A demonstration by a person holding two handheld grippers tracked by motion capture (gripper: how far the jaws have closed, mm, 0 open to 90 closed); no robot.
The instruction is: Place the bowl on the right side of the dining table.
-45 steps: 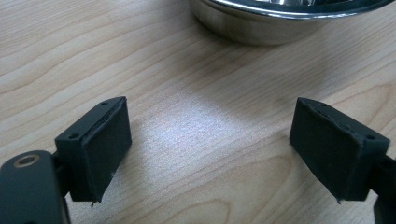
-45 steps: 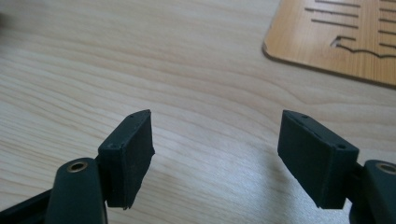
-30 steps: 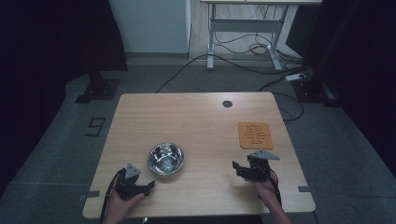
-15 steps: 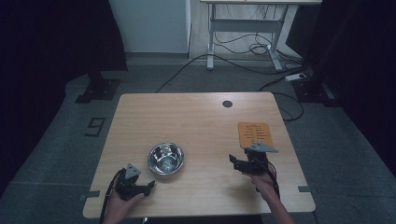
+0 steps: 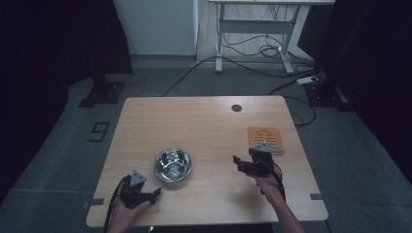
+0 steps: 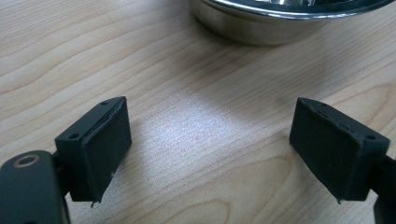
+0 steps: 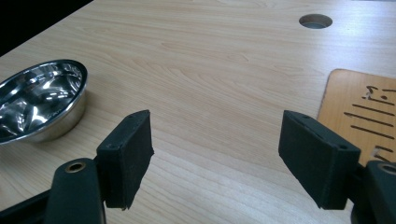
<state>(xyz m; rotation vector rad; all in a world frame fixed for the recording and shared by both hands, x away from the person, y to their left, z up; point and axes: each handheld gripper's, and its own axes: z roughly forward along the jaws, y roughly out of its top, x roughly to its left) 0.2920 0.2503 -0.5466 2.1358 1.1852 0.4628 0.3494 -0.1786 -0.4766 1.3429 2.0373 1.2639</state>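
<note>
Resting low near the front edge of the wooden surface, the left tool is released, jaws spread wide, with the steel bowl just beyond it. The right tool is likewise released, jaws apart over bare wood. An orange slotted board lies just beside it, near the right edge.

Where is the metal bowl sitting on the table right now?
In the high view the metal bowl sits left of centre near the table's front edge, just ahead of the left tool, well left of the orange board.
</note>
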